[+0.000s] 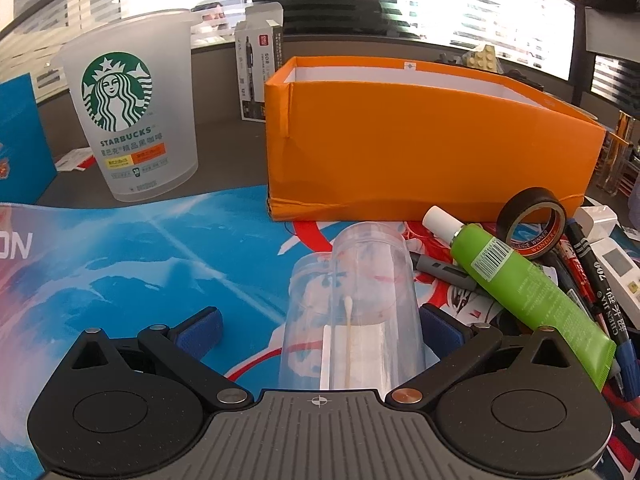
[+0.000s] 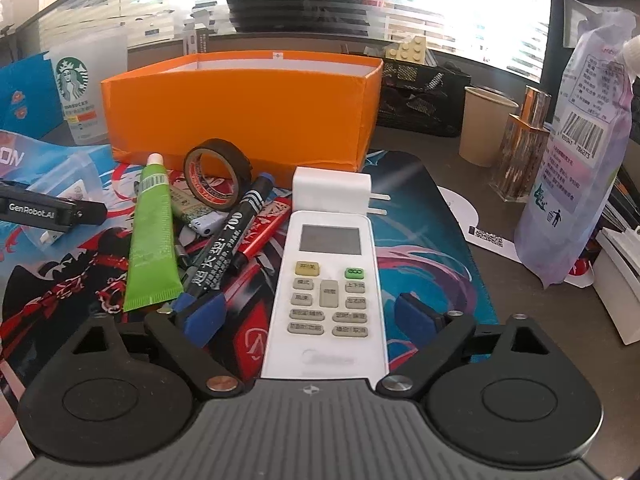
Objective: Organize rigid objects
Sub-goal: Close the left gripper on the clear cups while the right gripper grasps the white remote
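Observation:
An open orange box (image 1: 420,140) (image 2: 240,108) stands at the back of the printed mat. My left gripper (image 1: 320,330) is open around a clear plastic jar (image 1: 356,312) that lies on its side with cotton swabs inside. My right gripper (image 2: 316,316) is open around a white remote control (image 2: 328,280) lying flat. In a pile between lie a green tube (image 1: 520,288) (image 2: 150,240), a black tape roll (image 1: 532,222) (image 2: 218,174), black markers (image 2: 232,240) and pens. A white charger plug (image 2: 332,190) sits behind the remote.
A frosted Starbucks cup (image 1: 128,108) (image 2: 80,92) stands left of the box, a pen carton (image 1: 256,72) behind it. On the right are a paper cup (image 2: 484,124), a gold bottle (image 2: 520,148), a purple bag (image 2: 576,152) and a black mesh basket (image 2: 424,96).

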Available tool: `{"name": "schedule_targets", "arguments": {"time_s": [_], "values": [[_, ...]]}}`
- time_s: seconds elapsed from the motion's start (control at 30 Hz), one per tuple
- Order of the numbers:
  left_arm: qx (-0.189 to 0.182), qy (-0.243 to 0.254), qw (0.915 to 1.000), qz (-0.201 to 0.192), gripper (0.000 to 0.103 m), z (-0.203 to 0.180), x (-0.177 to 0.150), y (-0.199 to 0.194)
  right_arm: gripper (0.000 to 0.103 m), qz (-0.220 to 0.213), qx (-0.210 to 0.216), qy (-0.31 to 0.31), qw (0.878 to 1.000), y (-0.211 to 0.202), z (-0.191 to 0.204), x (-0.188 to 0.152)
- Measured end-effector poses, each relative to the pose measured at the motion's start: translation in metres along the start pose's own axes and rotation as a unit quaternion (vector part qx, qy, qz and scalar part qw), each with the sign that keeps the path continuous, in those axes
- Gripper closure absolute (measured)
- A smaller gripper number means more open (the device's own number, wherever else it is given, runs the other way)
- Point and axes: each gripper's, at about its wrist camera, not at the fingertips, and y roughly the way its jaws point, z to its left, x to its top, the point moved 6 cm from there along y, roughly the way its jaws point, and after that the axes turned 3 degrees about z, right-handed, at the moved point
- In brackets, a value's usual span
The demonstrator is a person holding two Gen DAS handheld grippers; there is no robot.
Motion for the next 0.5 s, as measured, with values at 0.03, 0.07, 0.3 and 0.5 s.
{"name": "schedule_targets", "arguments": {"time_s": [0.03,0.07,0.3,0.5], "values": [[0.0,0.001,1.0,0.0,0.0,0.0,0.0,0.0,0.022,-0.003,0.005,-0.001,1.0,-0.001,0.001,0.0],[-0.001,0.002,1.0,0.001,0.0,0.0,0.0,0.0,0.024,-0.002,0.009,0.002,1.0,-0.001,0.001,-0.001],[-0.022,0.018,0.9996,-0.007,0.007,-0.006,-0.002,-0.002,0.051,-0.003,0.009,0.006,1.0,-0.003,-0.006,0.002],[-0.036,0.029,0.9987,-0.021,0.048,-0.016,-0.003,-0.01,0.052,-0.006,0.006,0.011,1.0,-0.003,-0.006,0.002]]}}
